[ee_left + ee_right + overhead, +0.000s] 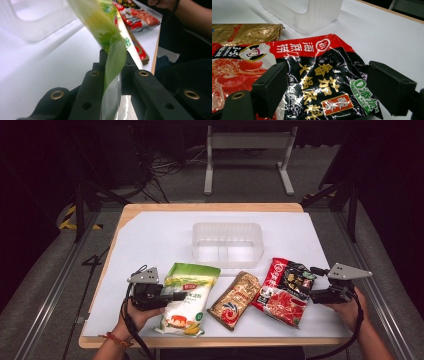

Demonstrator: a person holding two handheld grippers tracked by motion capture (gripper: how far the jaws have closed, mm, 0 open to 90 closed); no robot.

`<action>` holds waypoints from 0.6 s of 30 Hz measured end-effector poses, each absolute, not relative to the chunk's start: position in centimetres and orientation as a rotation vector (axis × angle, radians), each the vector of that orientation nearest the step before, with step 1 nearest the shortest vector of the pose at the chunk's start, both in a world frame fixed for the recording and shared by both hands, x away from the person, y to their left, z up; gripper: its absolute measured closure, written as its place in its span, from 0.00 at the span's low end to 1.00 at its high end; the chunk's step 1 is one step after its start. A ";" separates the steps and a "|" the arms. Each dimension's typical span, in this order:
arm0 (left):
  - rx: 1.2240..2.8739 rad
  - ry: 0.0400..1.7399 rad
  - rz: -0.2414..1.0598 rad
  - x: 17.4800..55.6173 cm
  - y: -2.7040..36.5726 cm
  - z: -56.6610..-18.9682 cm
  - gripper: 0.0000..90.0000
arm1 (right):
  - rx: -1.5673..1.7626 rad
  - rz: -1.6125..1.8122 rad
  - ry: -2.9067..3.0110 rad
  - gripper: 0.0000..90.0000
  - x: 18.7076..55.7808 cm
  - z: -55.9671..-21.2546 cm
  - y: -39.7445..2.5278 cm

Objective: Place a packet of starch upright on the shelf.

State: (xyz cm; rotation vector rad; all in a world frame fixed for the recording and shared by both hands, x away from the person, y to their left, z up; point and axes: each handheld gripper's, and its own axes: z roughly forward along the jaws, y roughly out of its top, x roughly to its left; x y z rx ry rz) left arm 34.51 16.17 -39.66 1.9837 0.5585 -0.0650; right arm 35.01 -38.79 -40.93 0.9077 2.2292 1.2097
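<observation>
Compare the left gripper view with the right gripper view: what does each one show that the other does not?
Left gripper view alone: the green and white bag pinched between the left gripper jaws, and a person's forearm. Right gripper view alone: the right gripper jaws standing open, one on each side of the red and black packet. Both: the clear plastic bin, the gold packet, the white table top.

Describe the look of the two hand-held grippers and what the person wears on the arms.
Both the left hand-held gripper and the right hand-held gripper are black, each topped by a grey three-cornered plate and trailing a black cable. The jaws are matt black with brass-ringed screw holes. The forearms are bare of sleeves; a red braided bracelet circles the left wrist.
</observation>
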 end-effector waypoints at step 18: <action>1.887 0.525 0.119 33.1 15.2 -36.3 0.95 | 0.920 1.231 2.211 0.20 35.0 -40.8 -39.1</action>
